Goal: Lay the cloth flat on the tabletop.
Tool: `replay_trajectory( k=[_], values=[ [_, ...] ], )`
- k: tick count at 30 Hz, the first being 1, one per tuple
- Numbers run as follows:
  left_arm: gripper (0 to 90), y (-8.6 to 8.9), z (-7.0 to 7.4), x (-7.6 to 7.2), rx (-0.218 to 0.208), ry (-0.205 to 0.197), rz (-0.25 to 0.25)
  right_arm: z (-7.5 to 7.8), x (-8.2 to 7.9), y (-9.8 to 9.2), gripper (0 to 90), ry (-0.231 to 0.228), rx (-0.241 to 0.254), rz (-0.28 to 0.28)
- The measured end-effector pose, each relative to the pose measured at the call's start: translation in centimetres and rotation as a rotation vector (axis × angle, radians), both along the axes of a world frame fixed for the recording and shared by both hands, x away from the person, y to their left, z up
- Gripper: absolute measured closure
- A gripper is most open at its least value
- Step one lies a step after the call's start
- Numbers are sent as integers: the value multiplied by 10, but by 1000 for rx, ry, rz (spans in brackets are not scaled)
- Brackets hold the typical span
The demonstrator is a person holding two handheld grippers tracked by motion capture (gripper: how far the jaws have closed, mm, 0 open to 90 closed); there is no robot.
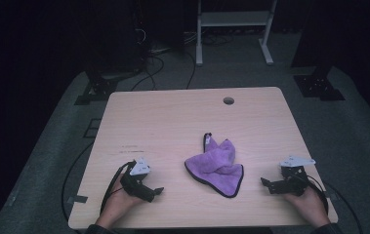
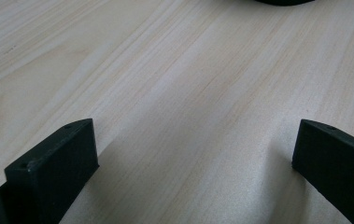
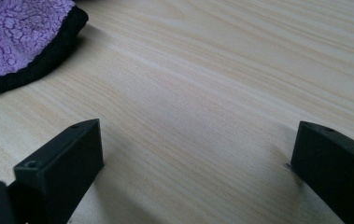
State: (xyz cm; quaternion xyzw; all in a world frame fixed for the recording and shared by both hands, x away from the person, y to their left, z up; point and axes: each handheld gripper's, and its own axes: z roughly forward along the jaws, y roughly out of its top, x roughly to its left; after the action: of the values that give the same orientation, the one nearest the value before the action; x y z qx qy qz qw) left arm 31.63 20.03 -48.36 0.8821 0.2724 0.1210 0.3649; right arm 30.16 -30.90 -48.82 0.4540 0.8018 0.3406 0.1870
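A purple fleece cloth (image 1: pixel 216 165) with black edging lies crumpled near the middle of the wooden table (image 1: pixel 173 122). My left gripper (image 1: pixel 154 192) rests low on the table to the cloth's left, jaws wide open with bare wood between them (image 2: pixel 195 154). To the cloth's right my right gripper (image 1: pixel 266 184) also stands open over bare wood (image 3: pixel 198 149). In the right gripper view the cloth's black-edged corner (image 3: pixel 20 42) lies ahead at the upper left, apart from the jaws. A dark edge (image 2: pixel 284 2) peeks in at the top of the left gripper view.
A round cable hole (image 1: pixel 228 101) sits near the table's far edge. Beyond the table are a white frame stand (image 1: pixel 234 29), cables on the grey floor and dark stands at both sides. The person's hands hold the grippers near the front edge.
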Motion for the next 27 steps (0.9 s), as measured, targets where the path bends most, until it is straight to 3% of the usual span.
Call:
replay_trajectory(
  k=[5, 10, 13, 20, 27],
  values=[
    [0, 1, 0, 2, -3, -3, 8, 1, 1, 0, 17, 6, -2, -1],
    [0, 2, 0, 0, -3, -2, 17, 7, 1, -1, 135, 40, -13, 34],
    [0, 2, 0, -1, -4, -2, 20, 10, 2, -2, 142, 66, -4, 43],
    [0, 1, 0, 0, -4, -2, 25, 18, 1, 1, 161, 42, 26, 76],
    [0, 1, 0, 0, -3, -2, 28, 30, 0, 14, 199, 11, 74, 157]
  ],
)
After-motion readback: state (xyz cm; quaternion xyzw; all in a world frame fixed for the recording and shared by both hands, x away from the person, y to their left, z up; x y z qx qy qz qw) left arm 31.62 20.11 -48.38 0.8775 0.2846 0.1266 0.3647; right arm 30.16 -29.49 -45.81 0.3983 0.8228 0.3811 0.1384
